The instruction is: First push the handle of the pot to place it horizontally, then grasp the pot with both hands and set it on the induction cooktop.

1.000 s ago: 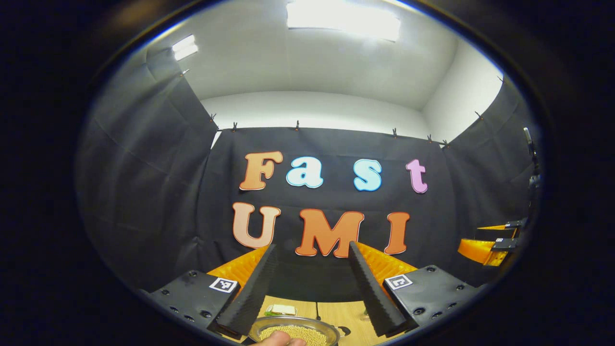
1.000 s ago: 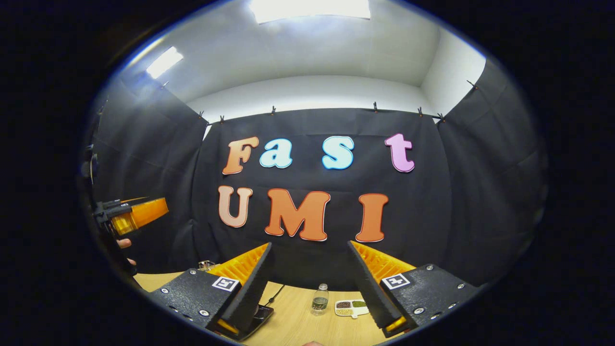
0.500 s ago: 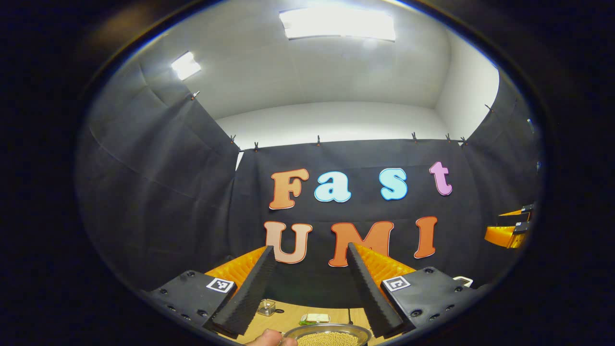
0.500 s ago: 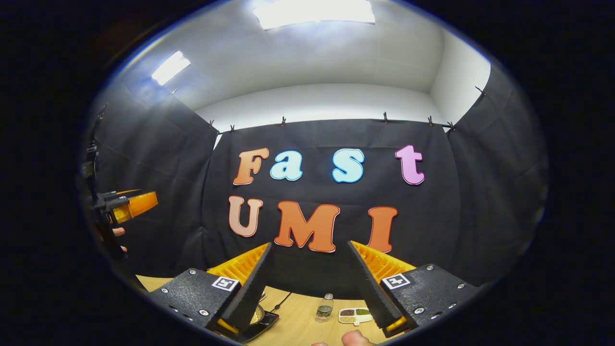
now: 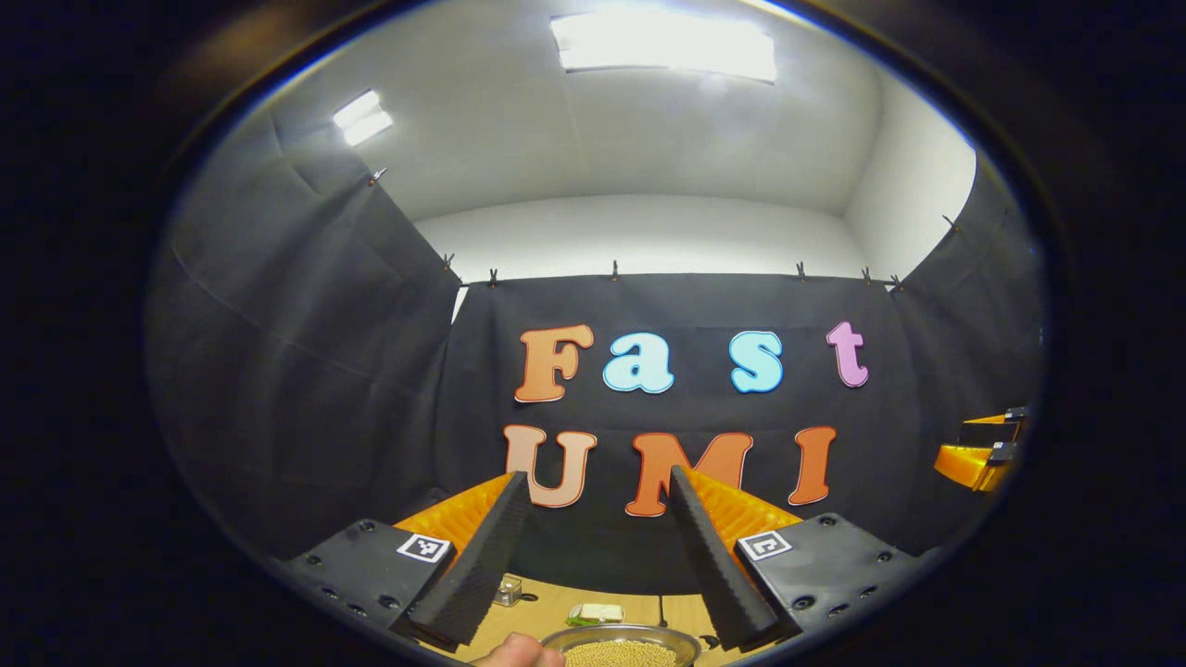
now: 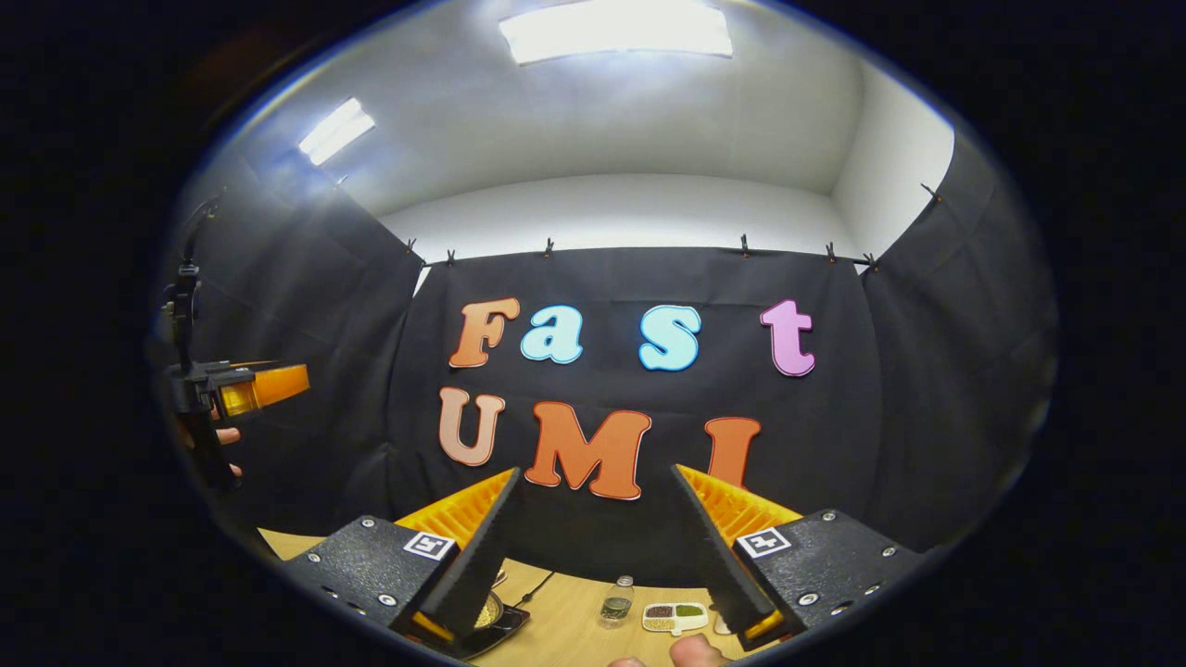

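Both grippers are pitched up at the booth wall, so you're nearly blind to the work. Risk: if you drop in from here you come down on the pot without seeing its handle, and a blind shove could clip the rim and spill the grain-like fill. I can't find the handle in either view, so tip both down before the push.

Left gripper: jaws spread wide, nothing between them. The pot sits on the tabletop at the bottom edge of the left gripper view, low and slightly right of the gap, well below the tips. A fingertip pokes in just left of it.

Right gripper: jaws also apart and empty. The pot peeks out behind its left finger, resting on a dark slab, likely the induction cooktop; I can't confirm.
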A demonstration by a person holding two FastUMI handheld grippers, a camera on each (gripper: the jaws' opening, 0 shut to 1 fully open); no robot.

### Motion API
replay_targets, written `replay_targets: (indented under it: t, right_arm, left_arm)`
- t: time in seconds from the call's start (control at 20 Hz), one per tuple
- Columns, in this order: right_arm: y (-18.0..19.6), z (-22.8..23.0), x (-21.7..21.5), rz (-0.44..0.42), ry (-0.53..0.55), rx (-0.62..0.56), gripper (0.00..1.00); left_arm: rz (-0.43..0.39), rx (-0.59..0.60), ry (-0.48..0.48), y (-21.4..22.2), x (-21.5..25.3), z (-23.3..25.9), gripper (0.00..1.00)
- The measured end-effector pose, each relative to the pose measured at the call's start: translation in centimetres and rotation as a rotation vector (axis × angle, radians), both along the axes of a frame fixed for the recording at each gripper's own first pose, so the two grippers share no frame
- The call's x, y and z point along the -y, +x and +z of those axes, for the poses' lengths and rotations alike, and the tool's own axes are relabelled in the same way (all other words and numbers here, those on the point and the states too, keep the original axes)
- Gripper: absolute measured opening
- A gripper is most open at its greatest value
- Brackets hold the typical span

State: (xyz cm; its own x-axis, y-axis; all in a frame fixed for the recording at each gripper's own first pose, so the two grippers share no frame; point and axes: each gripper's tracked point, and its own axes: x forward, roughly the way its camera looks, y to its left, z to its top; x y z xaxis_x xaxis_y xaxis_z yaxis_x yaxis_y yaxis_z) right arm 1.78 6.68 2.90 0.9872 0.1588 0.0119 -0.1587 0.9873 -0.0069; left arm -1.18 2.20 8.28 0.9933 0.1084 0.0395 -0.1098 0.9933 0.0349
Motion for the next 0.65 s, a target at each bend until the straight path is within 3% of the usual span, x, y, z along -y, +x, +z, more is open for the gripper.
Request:
replay_targets:
  t: [0.25,0.4,0.65]
  right_arm:
    - [-0.4,0.7,1.5,-0.016,-0.005,0.07,0.97]
    - [-0.6,0.6,1.7,-0.044,-0.044,0.084,0.92]
    - [-0.6,0.8,1.5,-0.047,-0.036,0.083,0.95]
  left_arm:
    - [0.026,0.018,0.042,-0.2,0.0,-0.8,0.98]
    - [-0.002,0.0,0.016,-0.2,0.9,-1.4,0.97]
    - [-0.019,-0.015,0.012,0.2,1.2,-1.8,0.97]
